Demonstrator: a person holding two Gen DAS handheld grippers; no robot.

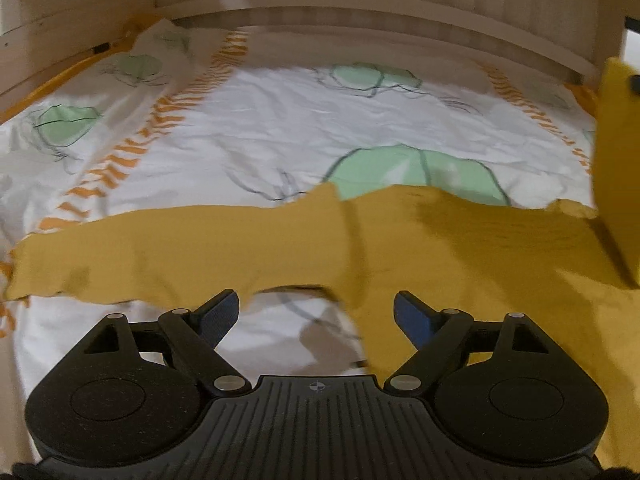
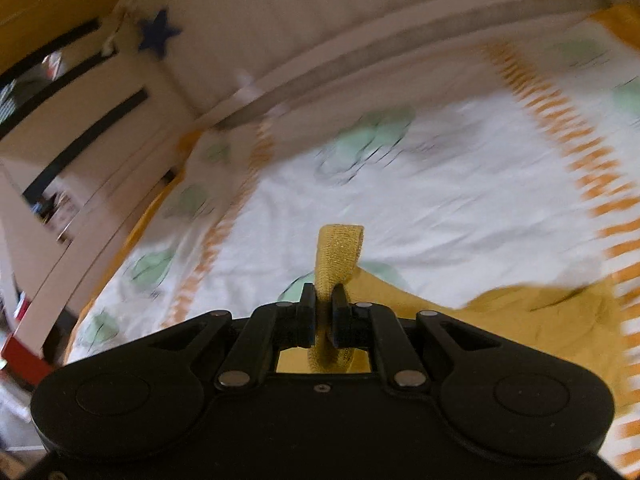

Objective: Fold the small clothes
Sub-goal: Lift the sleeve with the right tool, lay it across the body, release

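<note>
A mustard-yellow garment (image 1: 248, 248) lies spread across the white patterned bedsheet (image 1: 280, 128). One part of it rises off the bed at the right edge of the left wrist view. My left gripper (image 1: 316, 312) is open just above the garment's near edge, and nothing is between its blue-padded fingers (image 1: 222, 314). My right gripper (image 2: 323, 304) is shut on a fold of the garment (image 2: 338, 256) that sticks up between its jaws. The rest of the cloth (image 2: 540, 320) trails down to the bed on the right. The right wrist view is motion-blurred.
A pale wooden bed frame (image 1: 360, 20) runs along the far side of the bed. In the right wrist view, white shelves (image 2: 80, 120) with a blue star (image 2: 158, 34) stand to the left. The sheet shows green shapes and orange stripes.
</note>
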